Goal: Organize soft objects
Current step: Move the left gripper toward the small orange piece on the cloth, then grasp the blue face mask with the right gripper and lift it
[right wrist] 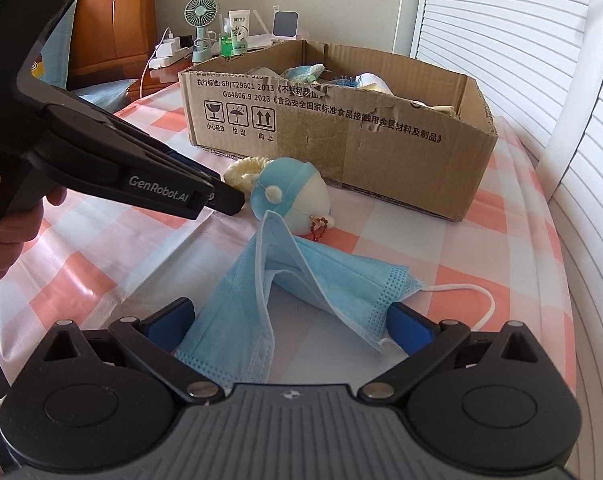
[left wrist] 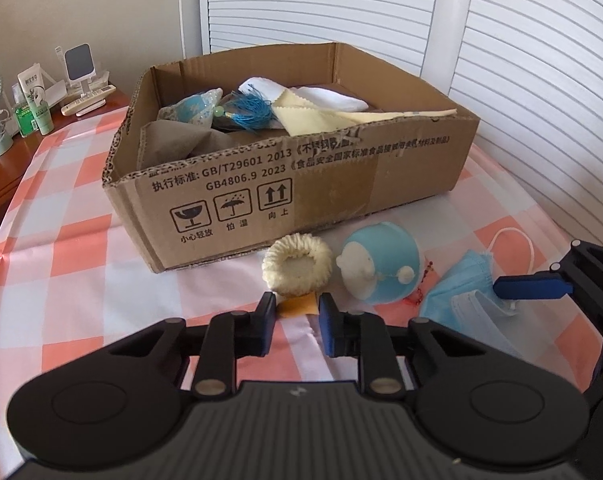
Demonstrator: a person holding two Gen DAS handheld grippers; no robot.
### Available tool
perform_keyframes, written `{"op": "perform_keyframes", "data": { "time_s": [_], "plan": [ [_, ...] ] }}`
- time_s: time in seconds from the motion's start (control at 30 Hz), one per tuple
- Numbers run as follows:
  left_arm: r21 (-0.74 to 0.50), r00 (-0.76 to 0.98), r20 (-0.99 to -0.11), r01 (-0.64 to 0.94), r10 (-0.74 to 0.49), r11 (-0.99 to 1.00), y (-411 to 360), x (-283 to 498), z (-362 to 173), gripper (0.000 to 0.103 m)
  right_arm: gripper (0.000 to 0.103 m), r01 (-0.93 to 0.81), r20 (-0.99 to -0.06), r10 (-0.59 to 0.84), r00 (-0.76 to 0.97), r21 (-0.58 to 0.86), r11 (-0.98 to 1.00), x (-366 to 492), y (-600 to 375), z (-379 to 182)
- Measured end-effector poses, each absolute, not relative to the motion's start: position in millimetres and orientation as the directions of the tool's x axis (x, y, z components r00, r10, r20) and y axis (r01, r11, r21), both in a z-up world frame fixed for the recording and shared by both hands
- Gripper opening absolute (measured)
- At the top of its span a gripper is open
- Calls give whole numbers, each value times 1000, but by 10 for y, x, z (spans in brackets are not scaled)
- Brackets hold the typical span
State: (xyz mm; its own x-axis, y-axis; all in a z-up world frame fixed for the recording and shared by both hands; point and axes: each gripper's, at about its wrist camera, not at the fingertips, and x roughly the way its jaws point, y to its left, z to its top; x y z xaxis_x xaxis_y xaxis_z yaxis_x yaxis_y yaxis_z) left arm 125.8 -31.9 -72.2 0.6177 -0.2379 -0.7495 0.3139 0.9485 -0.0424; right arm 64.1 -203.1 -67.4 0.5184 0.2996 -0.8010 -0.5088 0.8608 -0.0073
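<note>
While the open brown cardboard box stands straight ahead on the pink-and-white checked tablecloth, the left wrist view is taken up by the left gripper. Its jaws are drawn close together, and a small flat orange-yellow soft piece is seen pinched between the blue pads, low against the cloth. Just beyond the fingertips a cream knitted ring is found, and beside it a pale-blue-and-cream plush doll head. Both lie between the jaws and the box's near wall. The lift is therefore judged to have to be made up and over these two before the box is reached.

In the right wrist view, the right gripper is seen with its jaws spread wide. A crumpled light-blue pleated face mask is laid on the tablecloth across the gap. Its long axis runs roughly from pad to pad and its folded peak points away toward the doll head. No squeeze on it is seen. The right hand is judged much the nearer to the mask, and the left gripper is seen from the side, near the ring.
</note>
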Motion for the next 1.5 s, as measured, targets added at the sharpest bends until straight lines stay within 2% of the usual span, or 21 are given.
{"op": "perform_keyframes", "data": {
  "time_s": [0.53, 0.63, 0.7, 1.13, 1.27, 1.5],
  "plan": [
    [-21, 607, -767, 300, -208, 954, -52, 1020, -712, 22, 103, -505, -805, 290, 517, -13, 863, 634, -1999, -667],
    [-21, 613, -767, 275, -191, 961, -25, 1017, -722, 26, 103, -505, -805, 290, 517, -13, 863, 634, -1996, -667],
    [-25, 615, -766, 266, -189, 964, -21, 1017, -730, 35, 103, -505, -806, 290, 517, -13, 863, 634, -1997, -666],
    [-49, 619, -761, 243, -194, 969, -7, 979, -737, 34, 103, -509, -804, 295, 516, -11, 861, 633, -2006, -677],
    [-55, 616, -755, 280, -223, 958, 39, 919, -682, 45, 103, -511, -803, 298, 517, -11, 859, 628, -2014, -673],
    [-23, 607, -763, 319, -223, 948, 117, 875, -688, 46, 103, -512, -803, 298, 517, -10, 859, 631, -2015, -669]
  ]
}}
